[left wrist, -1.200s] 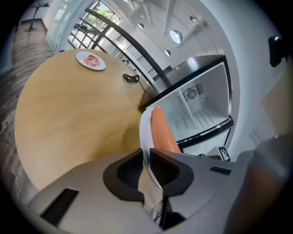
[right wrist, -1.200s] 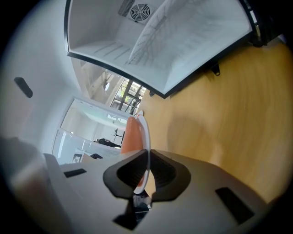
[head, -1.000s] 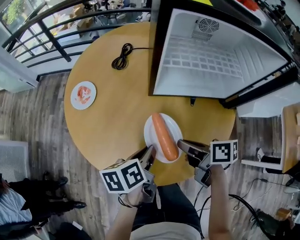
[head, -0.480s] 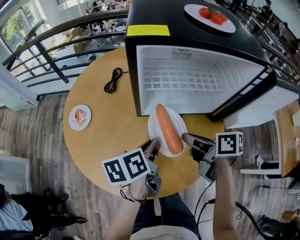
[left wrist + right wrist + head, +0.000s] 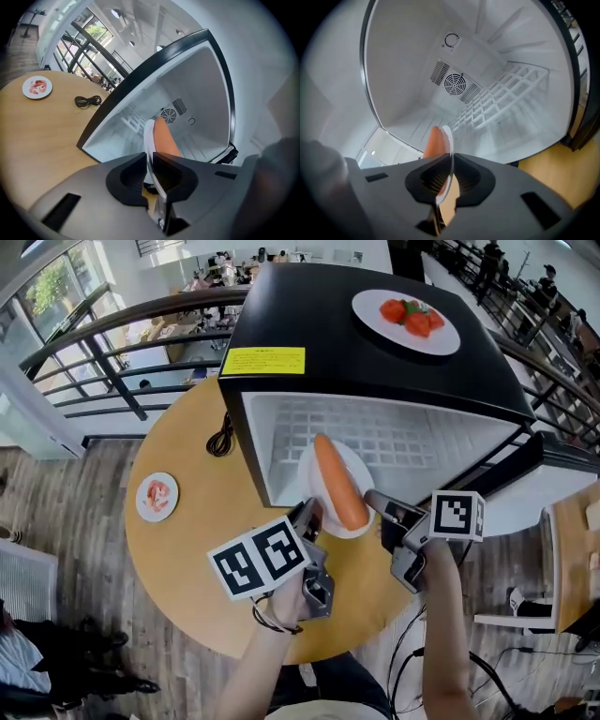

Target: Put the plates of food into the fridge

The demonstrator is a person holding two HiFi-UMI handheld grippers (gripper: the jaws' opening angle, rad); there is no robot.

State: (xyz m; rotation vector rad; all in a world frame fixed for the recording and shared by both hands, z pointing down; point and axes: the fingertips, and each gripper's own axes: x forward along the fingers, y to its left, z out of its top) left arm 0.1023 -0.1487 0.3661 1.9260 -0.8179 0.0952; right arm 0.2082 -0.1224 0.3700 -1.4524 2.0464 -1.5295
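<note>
In the head view, the white plate (image 5: 309,488) with the long orange sausage (image 5: 339,484) has come up off the round wooden table (image 5: 187,559), where it sat a second ago. It now hangs at the mouth of the open fridge (image 5: 375,362), and I cannot tell whether its far rim has crossed the sill. Both grippers have travelled with it, the left gripper (image 5: 309,514) pinching the near-left rim and the right gripper (image 5: 374,500) pinching the right rim. The fridge's glossy black top now shows a yellow label (image 5: 263,360) and a plate of tomato pieces (image 5: 405,320). A small plate (image 5: 157,497) and a coiled black cable (image 5: 221,440) lie well apart on the smooth tabletop. In the left gripper view, the left gripper's (image 5: 151,161) matte black pads are clamped on the plate's (image 5: 149,140) thin edge, and the jaws have just tightened a little on it. The smooth, rounded sausage (image 5: 165,138) rises behind them. Beyond it is the fridge's white moulded interior (image 5: 206,93) with a round fan grille (image 5: 167,114), and the small plate (image 5: 37,87) and cable (image 5: 87,100) rest on the table (image 5: 42,136). In the right gripper view, the right gripper's (image 5: 451,161) ribbed pads squeeze the plate (image 5: 449,138) edge-on, with the sausage (image 5: 435,141) just left of it. The white wire shelf (image 5: 501,101) and slotted vent (image 5: 453,84) fill the background.
</note>
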